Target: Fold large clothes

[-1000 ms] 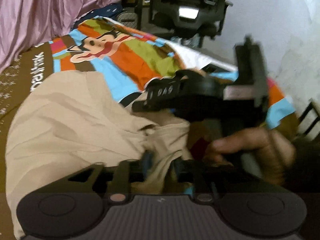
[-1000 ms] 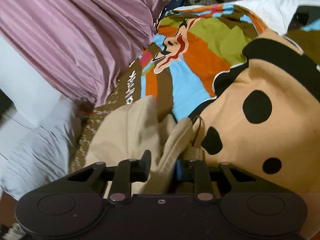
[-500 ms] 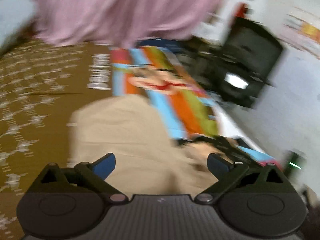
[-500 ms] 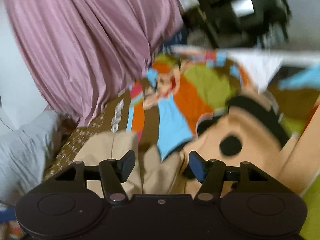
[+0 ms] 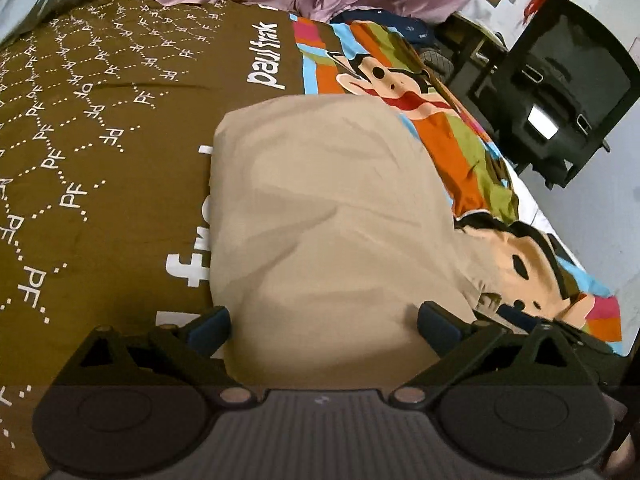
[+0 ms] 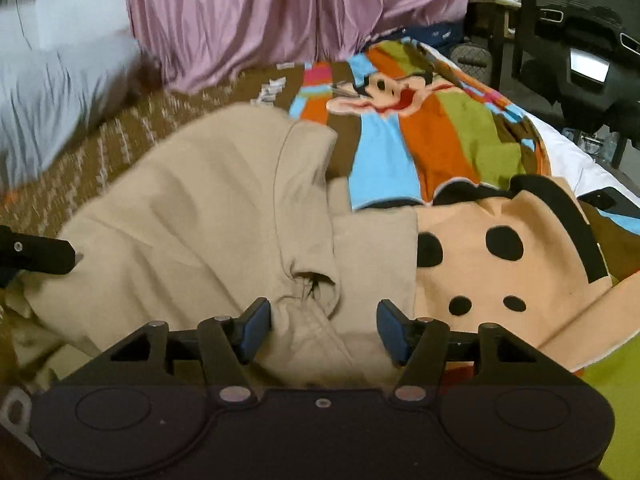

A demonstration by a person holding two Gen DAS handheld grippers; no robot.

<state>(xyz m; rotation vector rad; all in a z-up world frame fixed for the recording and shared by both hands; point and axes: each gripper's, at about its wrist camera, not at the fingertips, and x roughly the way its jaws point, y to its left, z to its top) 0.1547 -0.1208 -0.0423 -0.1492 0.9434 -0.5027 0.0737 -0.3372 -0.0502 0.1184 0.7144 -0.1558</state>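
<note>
Both tongs spread, pinching nothing: left tongs (image 5: 322, 322) and right tongs (image 6: 324, 330) over folded beige garment (image 5: 328, 220) on bed (image 5: 100, 128).

A bed fills most of both views, covered by a brown bedspread (image 5: 100, 128) printed with white letters and a bright striped cartoon monkey panel (image 6: 432, 132). Behind it hangs a pink satin curtain (image 6: 280, 12), with a pale grey pillow (image 6: 52, 92) at the head end. Beside the bed stands a black mesh office chair (image 5: 560, 92) against a white wall (image 5: 600, 216).
</note>
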